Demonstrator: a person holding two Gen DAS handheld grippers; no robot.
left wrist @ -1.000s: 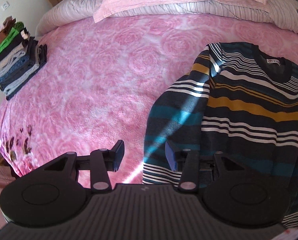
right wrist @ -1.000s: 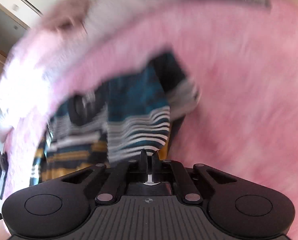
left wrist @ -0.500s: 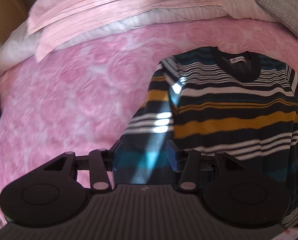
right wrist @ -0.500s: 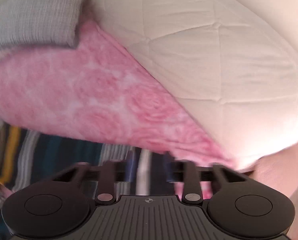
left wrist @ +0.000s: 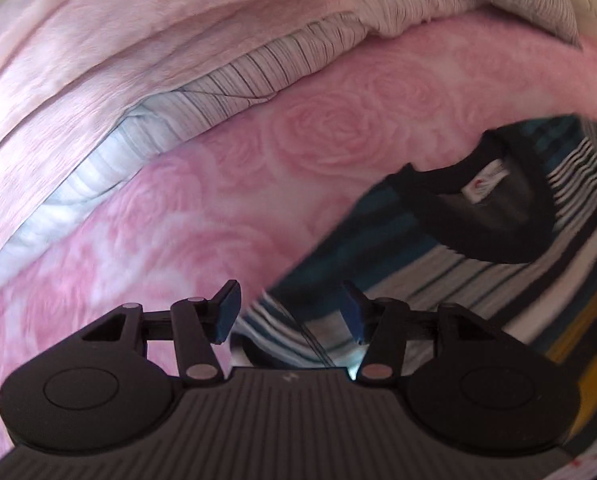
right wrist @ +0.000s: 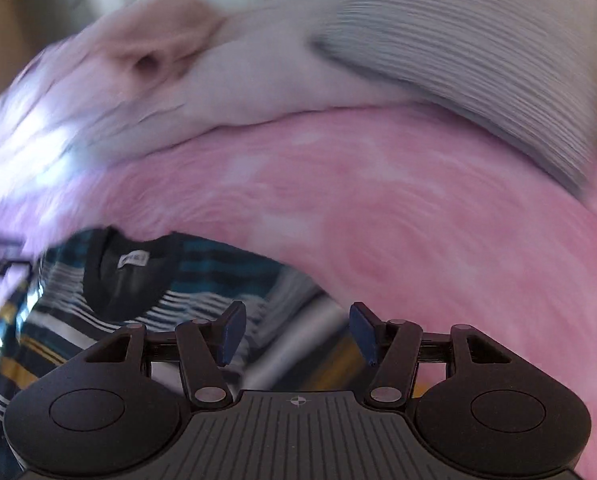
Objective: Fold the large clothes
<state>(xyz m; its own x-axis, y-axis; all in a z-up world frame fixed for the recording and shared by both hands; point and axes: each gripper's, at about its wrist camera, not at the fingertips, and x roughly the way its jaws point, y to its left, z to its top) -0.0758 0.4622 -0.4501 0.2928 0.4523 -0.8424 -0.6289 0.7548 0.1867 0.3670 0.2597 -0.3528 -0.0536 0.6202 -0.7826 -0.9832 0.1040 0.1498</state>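
A striped sweater (left wrist: 478, 264) in dark blue, teal, white and mustard lies flat on the pink rose-patterned bedspread (left wrist: 298, 152), its black collar and white label facing the pillows. My left gripper (left wrist: 290, 312) is open, hovering over the sweater's left shoulder edge with nothing between its fingers. In the right wrist view the sweater (right wrist: 138, 288) fills the lower left, collar up. My right gripper (right wrist: 294, 332) is open above the sweater's right shoulder area, which is blurred by motion.
Pink folded blankets (left wrist: 98, 60) and striped grey-white pillows (left wrist: 226, 80) are piled along the head of the bed. A grey striped pillow (right wrist: 478, 64) lies at the upper right. Bare pink bedspread (right wrist: 418, 220) stretches right of the sweater.
The right gripper has let go of the sleeve it held a second ago and opened. Both grippers have moved up toward the sweater's shoulders and collar.
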